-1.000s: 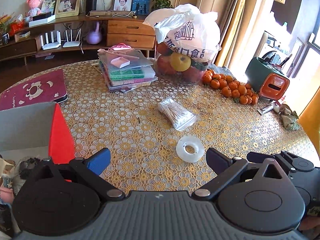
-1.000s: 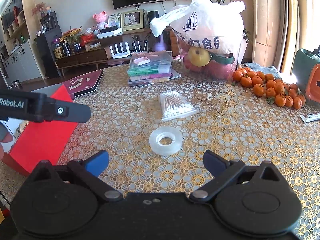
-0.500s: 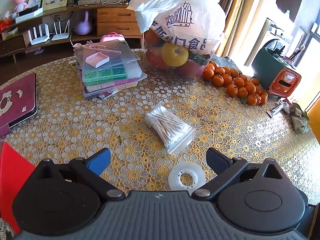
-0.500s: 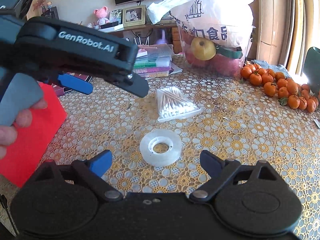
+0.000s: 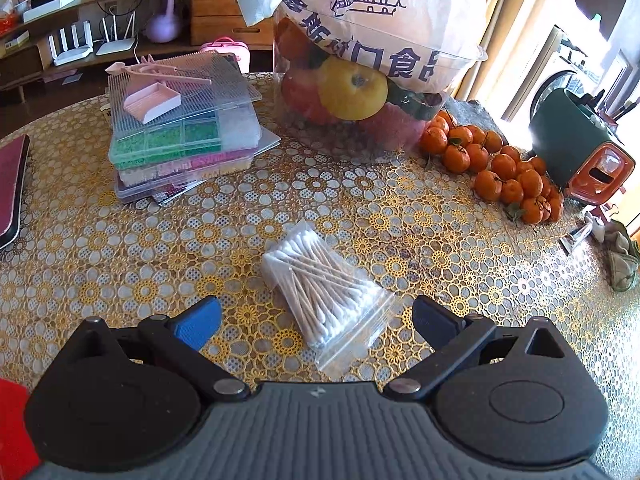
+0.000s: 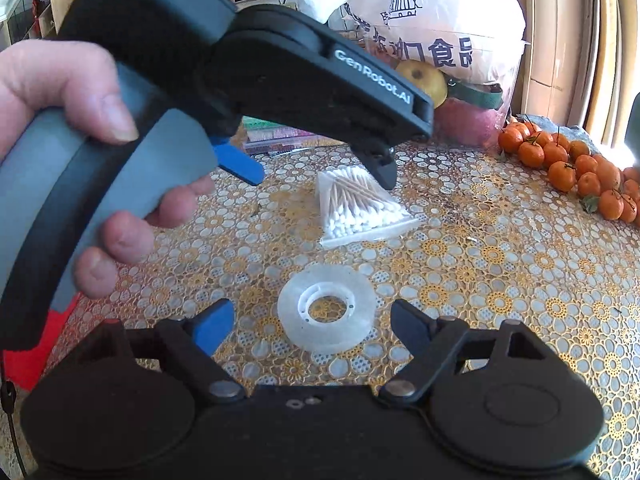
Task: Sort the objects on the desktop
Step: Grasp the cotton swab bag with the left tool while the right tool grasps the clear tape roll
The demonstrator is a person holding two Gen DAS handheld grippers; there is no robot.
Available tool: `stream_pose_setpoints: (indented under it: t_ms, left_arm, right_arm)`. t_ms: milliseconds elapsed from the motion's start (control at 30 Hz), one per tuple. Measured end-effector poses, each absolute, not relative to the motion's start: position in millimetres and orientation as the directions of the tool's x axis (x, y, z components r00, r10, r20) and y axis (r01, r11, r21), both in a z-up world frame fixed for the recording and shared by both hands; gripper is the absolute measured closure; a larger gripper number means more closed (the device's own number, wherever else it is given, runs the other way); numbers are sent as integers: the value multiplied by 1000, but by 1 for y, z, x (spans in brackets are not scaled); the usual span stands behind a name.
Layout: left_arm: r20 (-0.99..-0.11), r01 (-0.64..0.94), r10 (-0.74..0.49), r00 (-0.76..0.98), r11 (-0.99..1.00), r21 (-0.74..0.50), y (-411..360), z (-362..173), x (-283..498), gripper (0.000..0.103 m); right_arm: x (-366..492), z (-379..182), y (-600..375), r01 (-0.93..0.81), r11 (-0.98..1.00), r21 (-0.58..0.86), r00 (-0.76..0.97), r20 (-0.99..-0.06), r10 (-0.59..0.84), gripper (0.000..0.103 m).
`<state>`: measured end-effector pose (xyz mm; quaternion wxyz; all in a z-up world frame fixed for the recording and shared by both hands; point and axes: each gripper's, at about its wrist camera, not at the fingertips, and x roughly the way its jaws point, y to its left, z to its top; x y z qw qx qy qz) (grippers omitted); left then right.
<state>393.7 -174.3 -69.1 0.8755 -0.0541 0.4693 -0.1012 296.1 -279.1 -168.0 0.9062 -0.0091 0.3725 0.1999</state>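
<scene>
Left wrist view: your left gripper [image 5: 316, 314] is spread wide, straddling the bag of cotton swabs [image 5: 325, 293] on the table [image 5: 120, 248], lined up to pinch it. Right wrist view: your right gripper [image 6: 312, 318] gapes around the tape roll [image 6: 326, 312], which lies flat, ungrasped

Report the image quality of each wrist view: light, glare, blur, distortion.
Left wrist view: sharp; fisheye bends the table edge; daylight blows out the window at right; bag of cotton swabs crisp. Right wrist view: the hand gripping the left claw is soft, close to the lens; tape roll sharp; bright glare at the right edge.
</scene>
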Motion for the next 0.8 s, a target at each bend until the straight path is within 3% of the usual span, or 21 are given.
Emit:
stream_pose_setpoints:
  t_ms: [600, 800]
  left_arm:
    - [-857, 32, -180, 483, 982, -188, -189, -102, 442, 1]
    - [-853, 43, -152, 500, 988, -150, -196, -105, 441, 2]
  right_arm:
    - [308, -182, -275, -405, 911, 73, 642, -687, 340, 20]
    - [304, -183, -272, -424, 906, 14, 665, -674, 322, 37]
